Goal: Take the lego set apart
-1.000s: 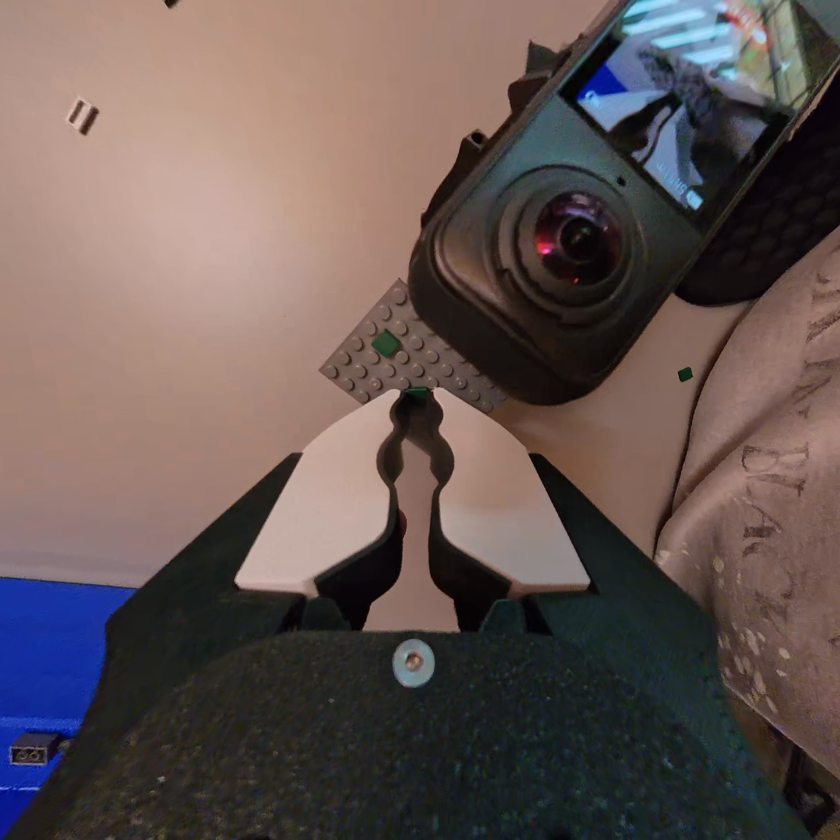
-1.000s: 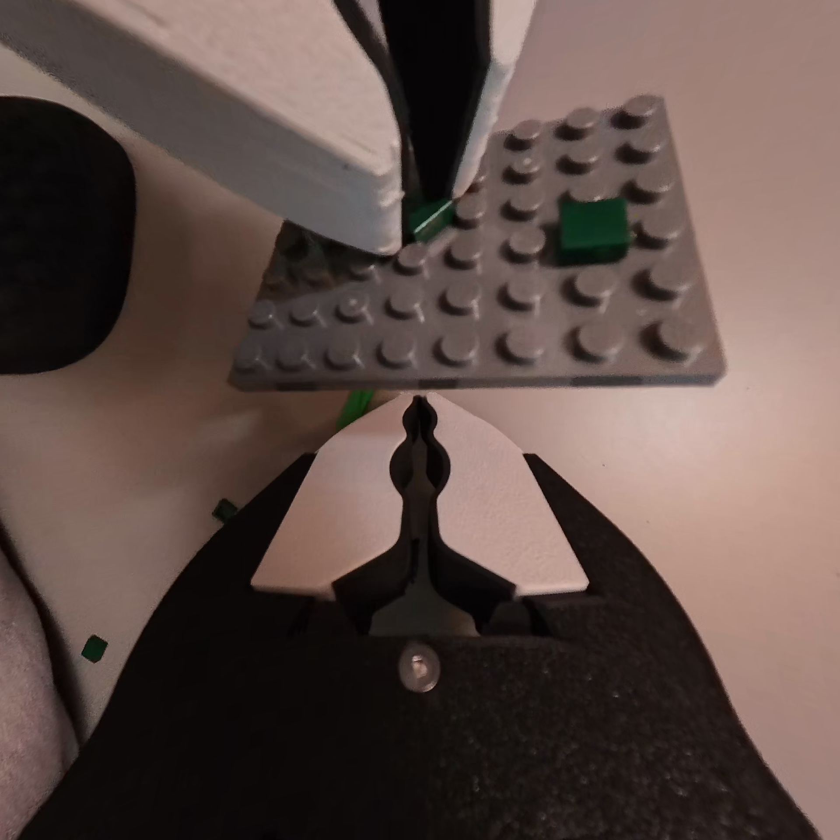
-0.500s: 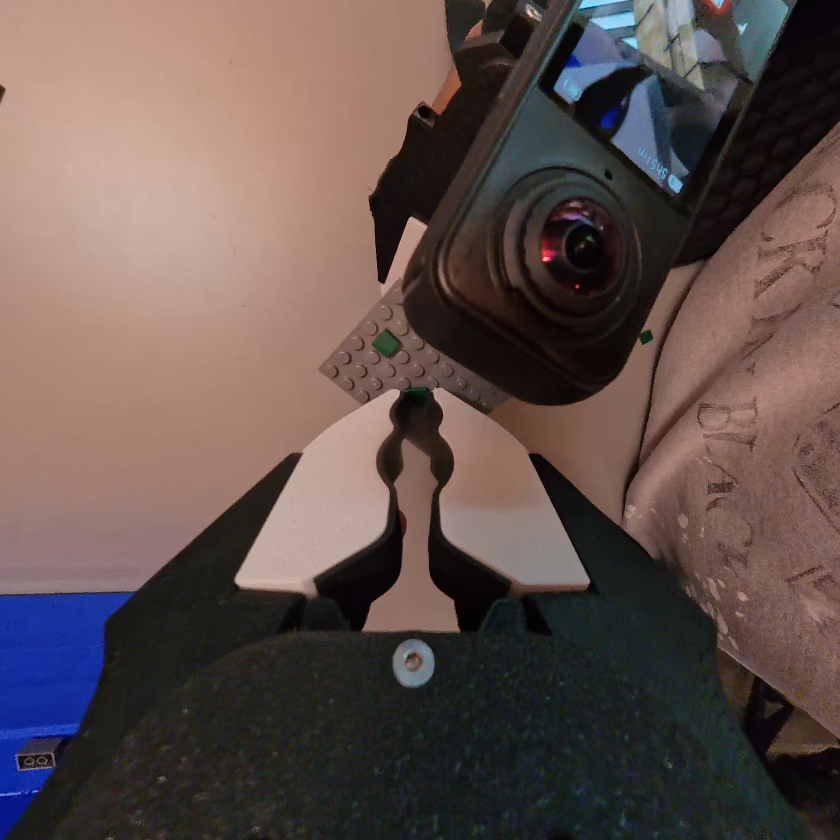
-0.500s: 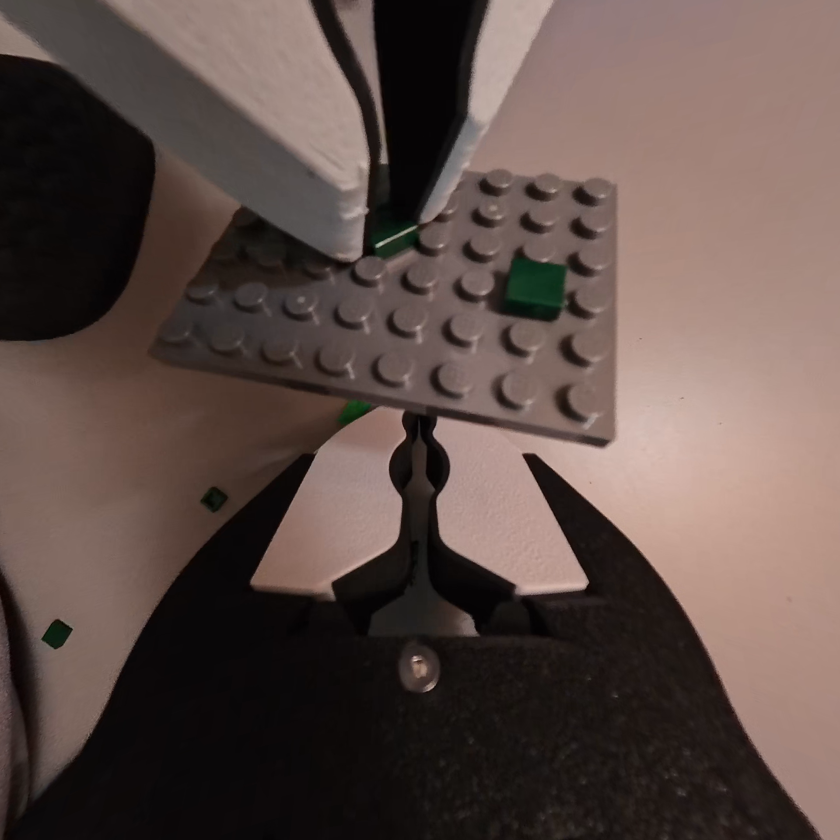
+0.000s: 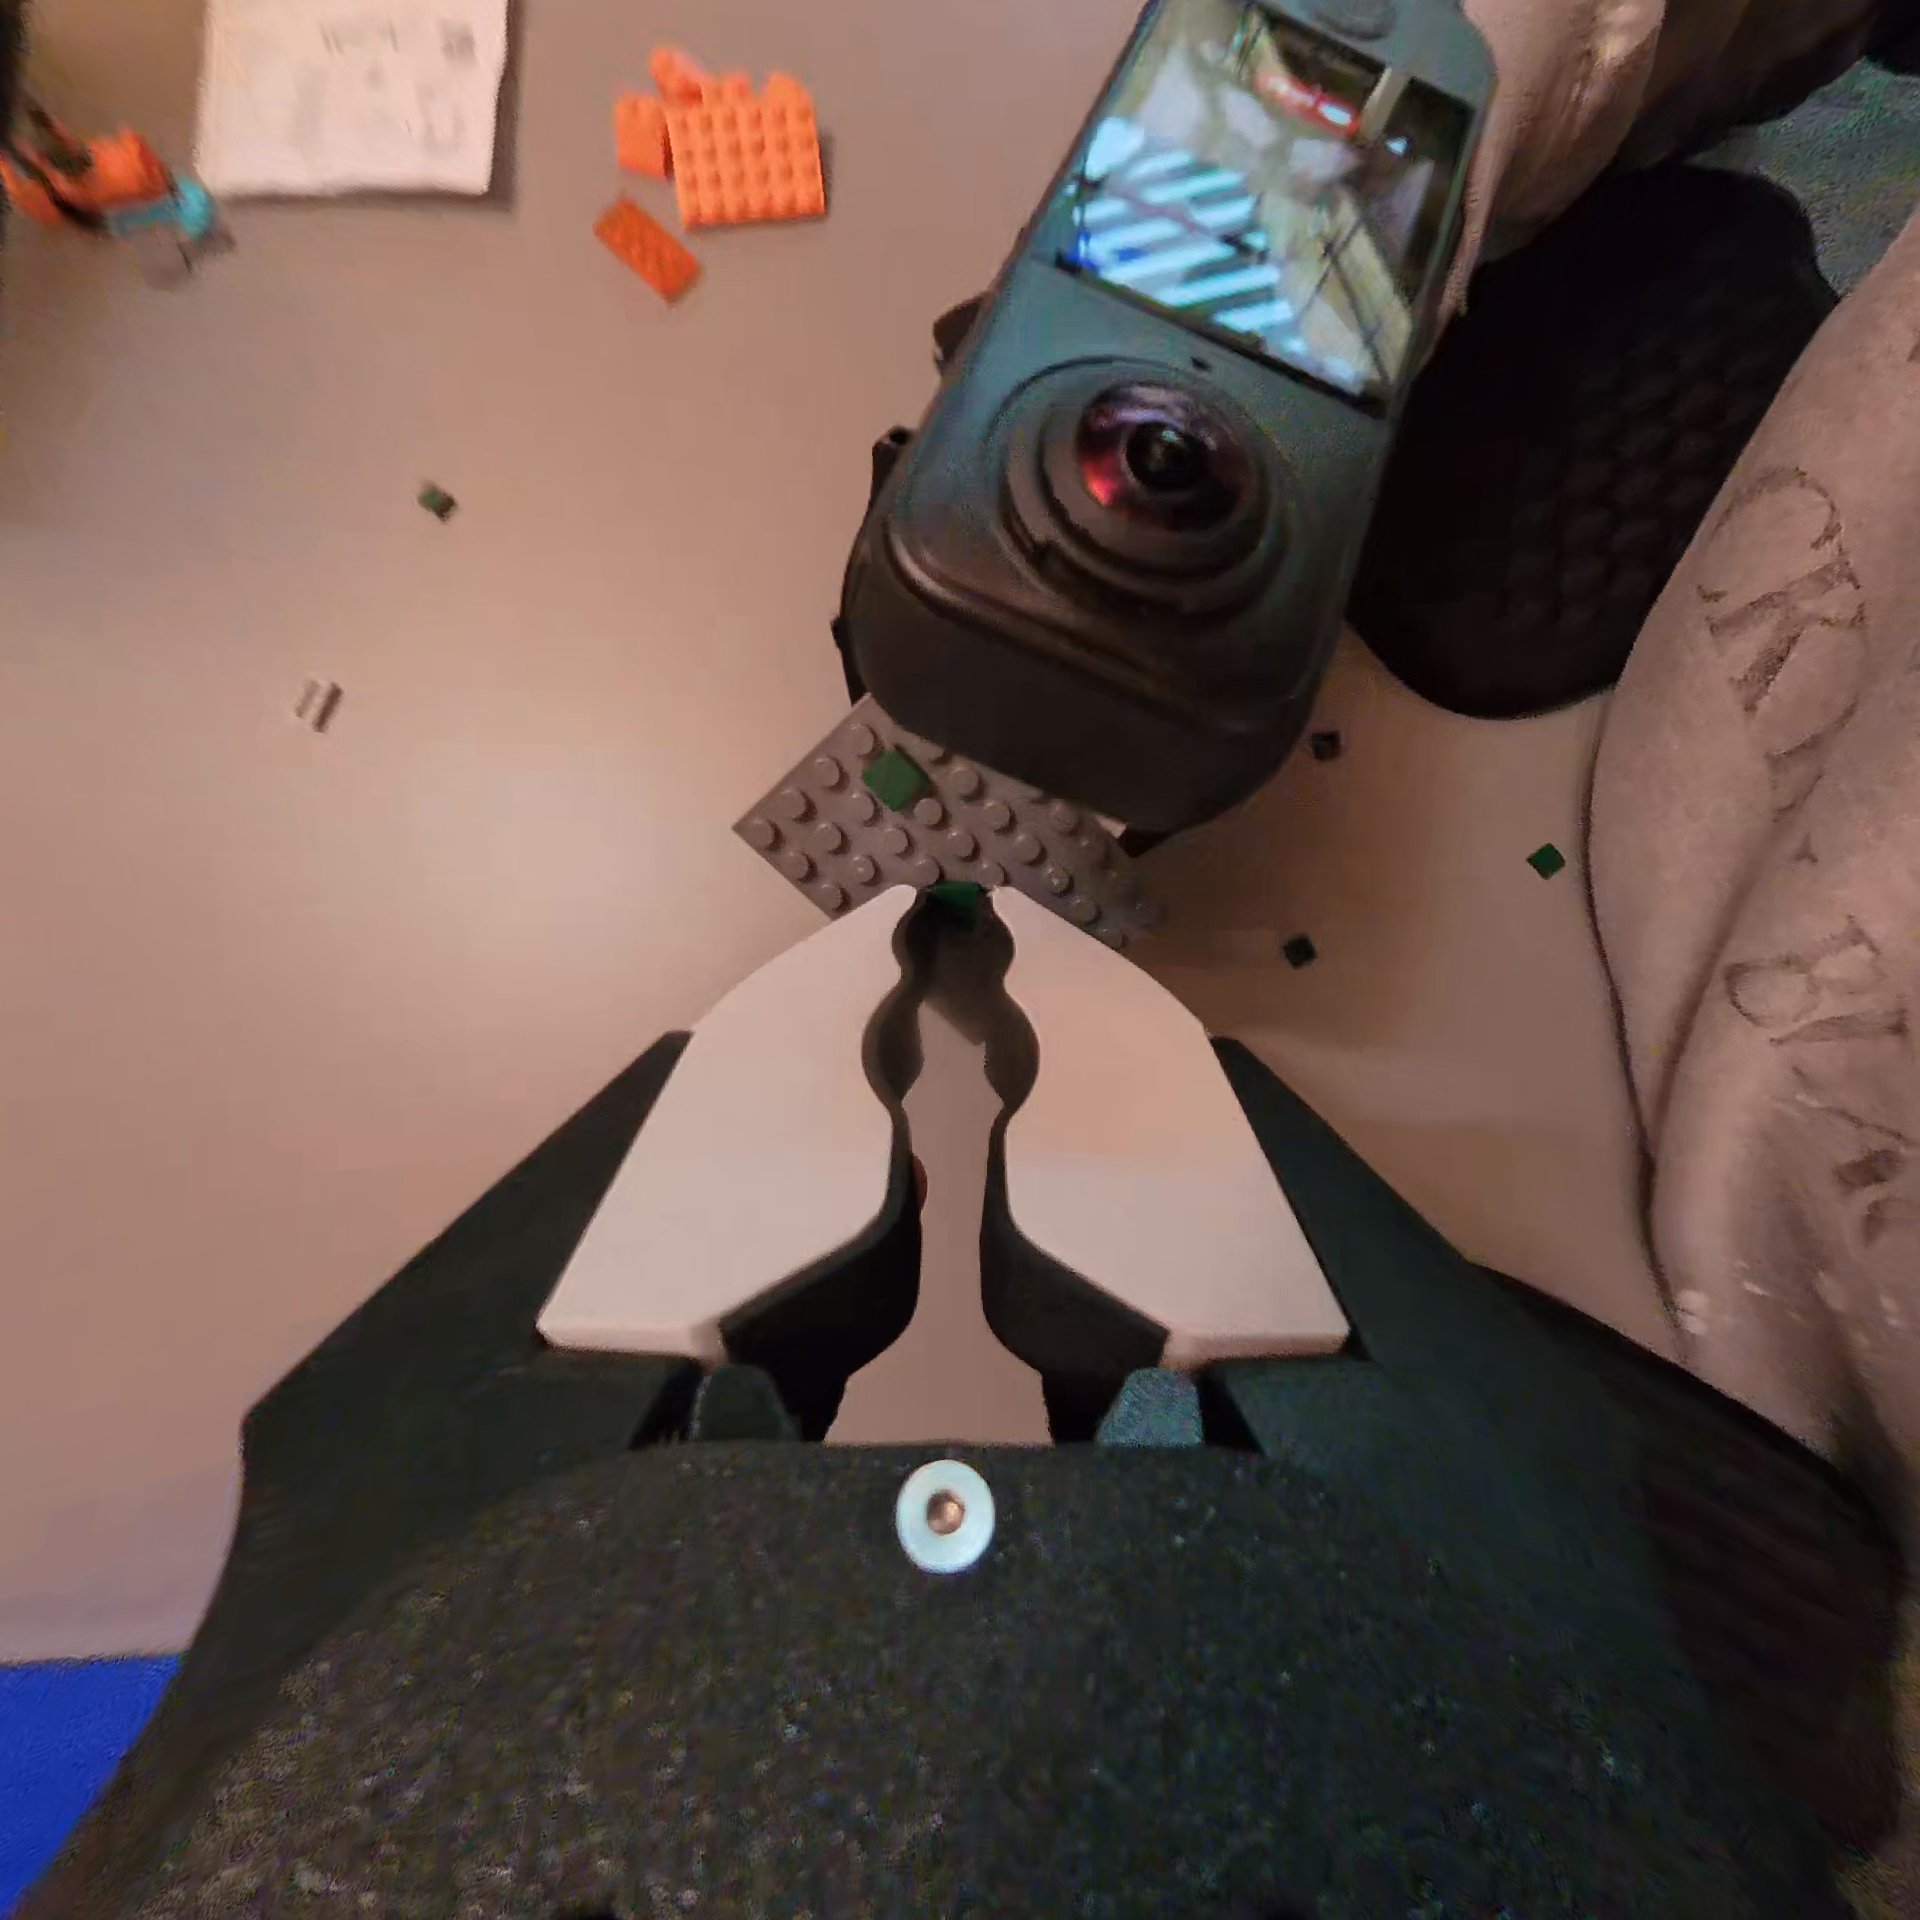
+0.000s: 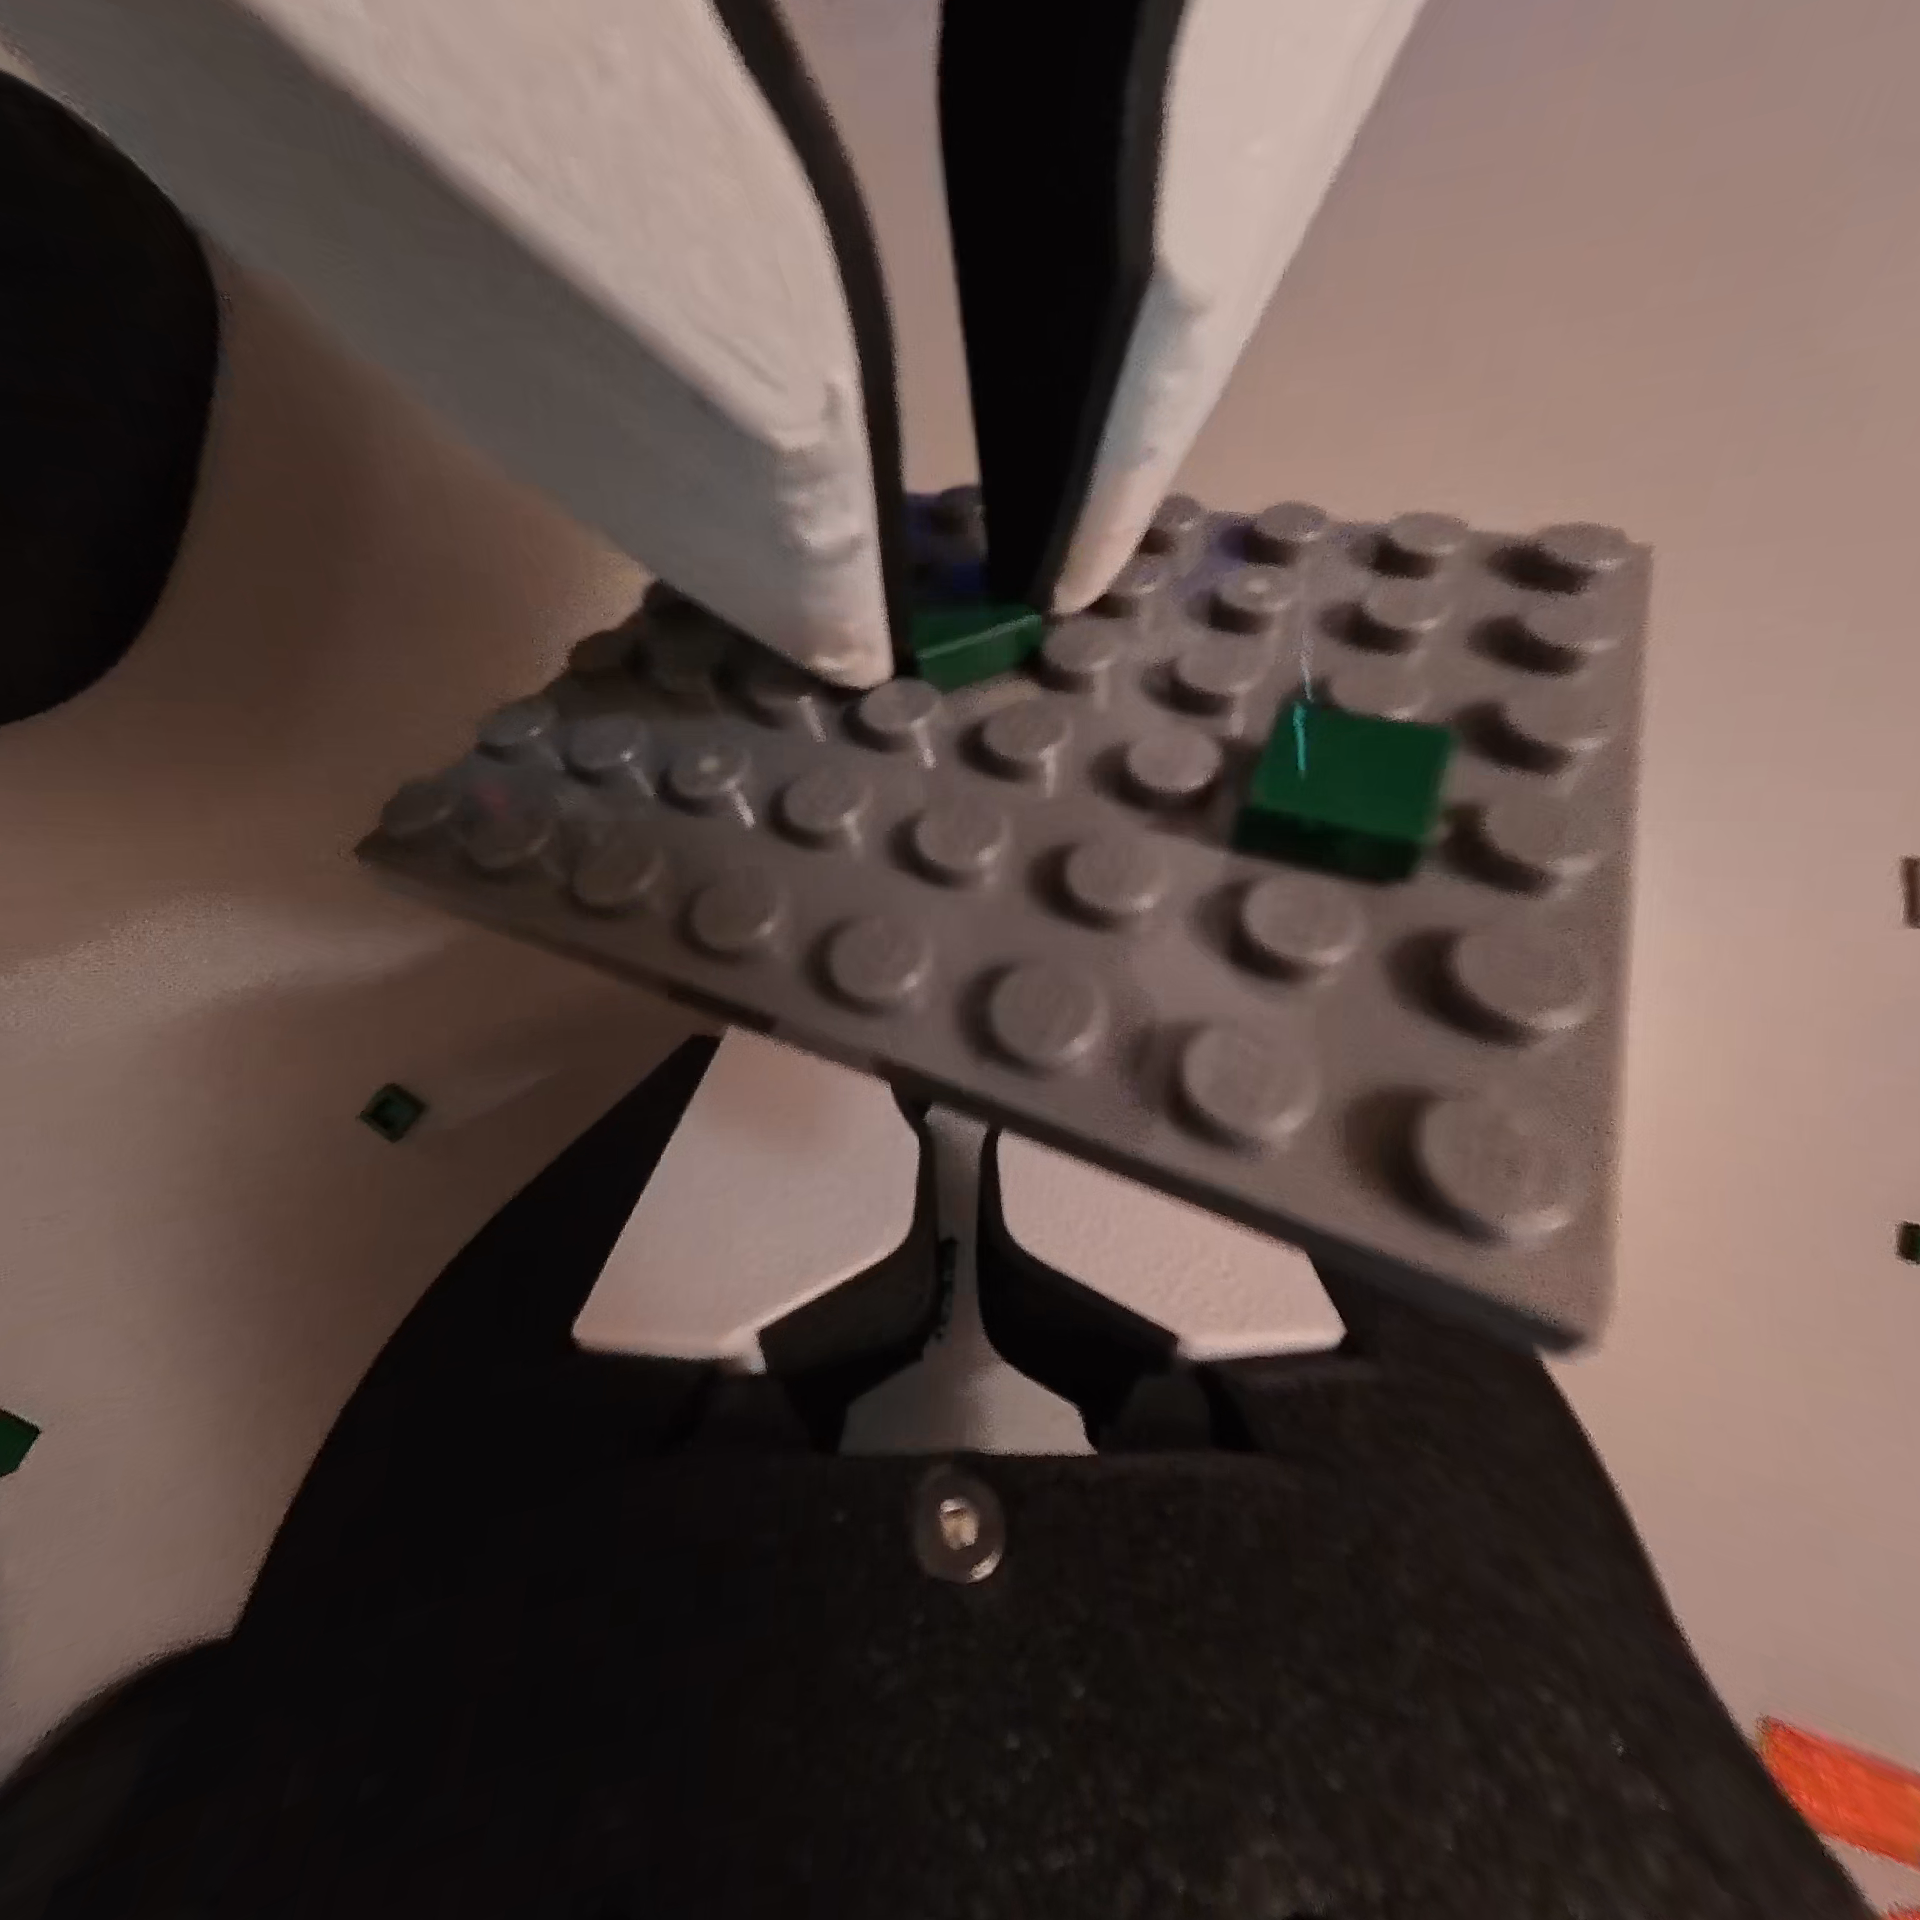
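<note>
The grey plate (image 6: 1091, 914) is held off the counter (image 5: 416, 935), tilted, between the two grippers. The right gripper (image 6: 956, 1127) grips the plate's near edge in its own view; its fingers (image 6: 727, 1236) are drawn together on that edge, their tips hidden under the plate. The left gripper (image 5: 951, 896) comes down onto the plate's studded top, and its white fingers (image 5: 790, 1132) are pinched on a small green tile (image 6: 971, 636) that sits on the studs near the plate's far left part in the right wrist view. Whether that tile is still seated on the studs or just lifted off cannot be told. A second green tile (image 6: 1345, 784) sits alone on the plate, to the right, well apart from the fingers. In the left wrist view the right gripper's camera (image 5: 1132, 499) looms just above the plate, hiding its far side. Several loose green tiles (image 5: 1544, 859) lie scattered on the counter around the plate. Far off on the counter lie orange plates (image 5: 743, 151), a white sheet (image 5: 353, 94) and a small grey piece (image 5: 318, 704). A grey garment (image 5: 1766, 831) fills the right side of the left wrist view, and a blue patch (image 5: 62, 1756) shows at its lower left corner.
</note>
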A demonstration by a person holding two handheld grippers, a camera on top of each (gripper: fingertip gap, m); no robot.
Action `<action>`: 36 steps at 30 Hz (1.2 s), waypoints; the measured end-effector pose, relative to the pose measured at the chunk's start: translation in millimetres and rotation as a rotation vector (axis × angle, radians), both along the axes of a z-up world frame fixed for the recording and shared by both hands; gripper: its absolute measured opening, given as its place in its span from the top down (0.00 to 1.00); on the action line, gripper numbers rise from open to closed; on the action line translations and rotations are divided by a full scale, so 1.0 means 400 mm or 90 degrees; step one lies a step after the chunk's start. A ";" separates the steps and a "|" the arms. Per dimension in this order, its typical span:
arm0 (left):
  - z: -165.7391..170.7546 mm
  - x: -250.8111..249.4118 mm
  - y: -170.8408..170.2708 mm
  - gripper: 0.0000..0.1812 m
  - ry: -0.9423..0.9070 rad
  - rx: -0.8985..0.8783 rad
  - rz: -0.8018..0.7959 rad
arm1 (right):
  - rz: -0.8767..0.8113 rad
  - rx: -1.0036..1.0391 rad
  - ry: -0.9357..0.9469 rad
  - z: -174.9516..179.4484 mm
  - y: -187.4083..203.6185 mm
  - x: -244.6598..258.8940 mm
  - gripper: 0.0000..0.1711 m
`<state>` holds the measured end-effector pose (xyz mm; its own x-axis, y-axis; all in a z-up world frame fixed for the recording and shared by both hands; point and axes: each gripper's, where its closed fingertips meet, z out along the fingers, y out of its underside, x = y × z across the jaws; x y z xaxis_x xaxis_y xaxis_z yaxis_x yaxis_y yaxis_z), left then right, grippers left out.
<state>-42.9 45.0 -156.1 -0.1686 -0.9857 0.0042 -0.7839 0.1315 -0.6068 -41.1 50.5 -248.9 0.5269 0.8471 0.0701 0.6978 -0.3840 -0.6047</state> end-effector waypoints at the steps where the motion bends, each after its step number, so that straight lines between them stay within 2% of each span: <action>1: 0.002 0.002 0.008 0.96 -0.019 0.015 -0.004 | -0.003 0.003 -0.003 0.002 0.003 0.004 1.00; 7: 0.003 0.006 0.028 0.96 -0.092 0.079 -0.051 | -0.009 0.004 -0.016 0.003 0.006 0.011 1.00; 17: 0.013 0.019 0.029 0.96 -0.189 0.121 -0.121 | -0.016 0.006 -0.023 0.003 0.007 0.015 1.00; 36: -0.008 0.019 0.028 0.96 -0.199 0.191 -0.154 | -0.028 0.009 -0.020 0.004 0.012 0.016 1.00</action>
<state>-35.3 56.1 -159.3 -0.3403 -0.8682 -0.3611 -0.4965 0.4920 -0.7152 -34.5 55.2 -247.2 0.5605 0.8221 0.0998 0.6995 -0.4055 -0.5884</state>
